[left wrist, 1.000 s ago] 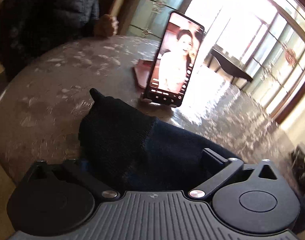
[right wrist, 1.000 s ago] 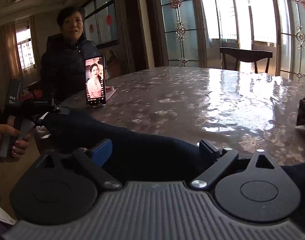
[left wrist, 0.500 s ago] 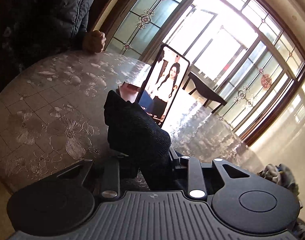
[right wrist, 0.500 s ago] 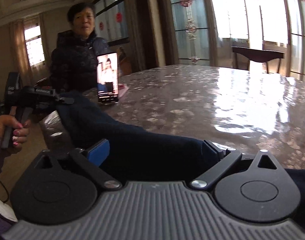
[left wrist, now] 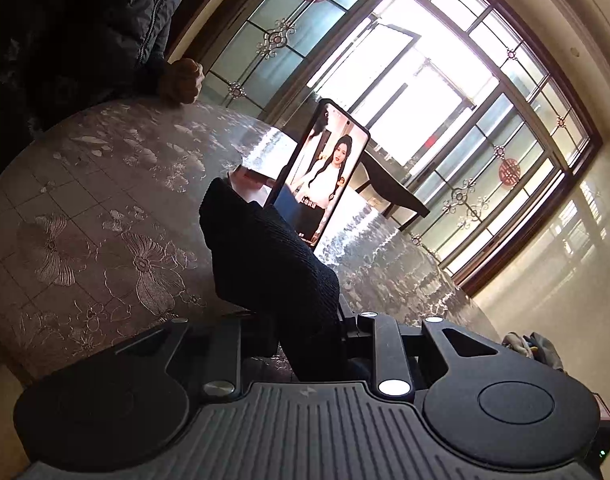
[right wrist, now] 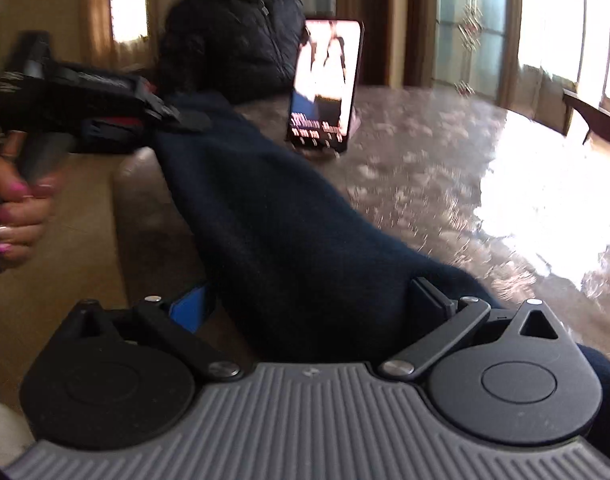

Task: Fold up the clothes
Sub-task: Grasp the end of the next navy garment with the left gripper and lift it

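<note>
Since a second ago the left tool (left wrist: 305, 320) has clamped down on a corner of the dark navy knit garment (right wrist: 289, 240) and lifted it off the round floral-patterned bench (left wrist: 85, 208), while the right tool (right wrist: 305, 304) has swung in toward the propped-up smartphone (right wrist: 325, 80). The garment stretches from the left tool's pinch across the bench edge and passes between the right tool's widely released jaws, unpinched. A person in a dark padded jacket (right wrist: 229, 32) sits behind.

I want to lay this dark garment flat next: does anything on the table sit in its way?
Yes. A propped-up phone stands on the table just beyond the dark garment pinched in the left gripper. Elsewhere the tabletop looks bare.
</note>
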Demonstrator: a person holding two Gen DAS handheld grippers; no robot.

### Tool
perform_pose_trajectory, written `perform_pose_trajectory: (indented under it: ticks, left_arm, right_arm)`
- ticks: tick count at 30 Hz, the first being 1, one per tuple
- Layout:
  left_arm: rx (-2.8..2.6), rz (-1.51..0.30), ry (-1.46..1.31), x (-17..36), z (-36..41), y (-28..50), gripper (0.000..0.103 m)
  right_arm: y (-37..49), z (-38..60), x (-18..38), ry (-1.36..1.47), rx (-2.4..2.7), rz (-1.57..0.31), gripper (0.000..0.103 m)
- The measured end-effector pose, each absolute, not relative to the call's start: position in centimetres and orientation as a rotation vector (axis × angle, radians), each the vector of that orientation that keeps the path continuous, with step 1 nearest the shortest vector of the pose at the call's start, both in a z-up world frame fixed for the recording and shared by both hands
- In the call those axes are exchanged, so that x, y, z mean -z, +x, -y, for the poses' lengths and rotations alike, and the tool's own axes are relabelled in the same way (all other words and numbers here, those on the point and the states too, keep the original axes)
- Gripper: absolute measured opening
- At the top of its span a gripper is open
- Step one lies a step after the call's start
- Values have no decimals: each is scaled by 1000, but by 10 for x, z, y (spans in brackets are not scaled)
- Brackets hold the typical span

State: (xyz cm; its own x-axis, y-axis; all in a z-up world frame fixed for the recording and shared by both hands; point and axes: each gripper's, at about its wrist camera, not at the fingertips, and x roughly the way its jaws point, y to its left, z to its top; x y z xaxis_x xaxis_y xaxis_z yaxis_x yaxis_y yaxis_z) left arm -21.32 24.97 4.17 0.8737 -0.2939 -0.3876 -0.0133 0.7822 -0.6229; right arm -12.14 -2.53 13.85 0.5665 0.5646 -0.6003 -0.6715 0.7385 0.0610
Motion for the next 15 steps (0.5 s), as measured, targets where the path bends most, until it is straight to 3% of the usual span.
perform_pose_trajectory:
  ticks: [5,15]
  left_arm:
    - [136,-462,-679,-44,-274,-221,26]
    - [-55,-384,-700,-62,-353,-254,26]
  right_arm:
    - [-111,-3,-140,-163,-697,-698,97]
    - [-107,-82,-147,-131,-866,-708,98]
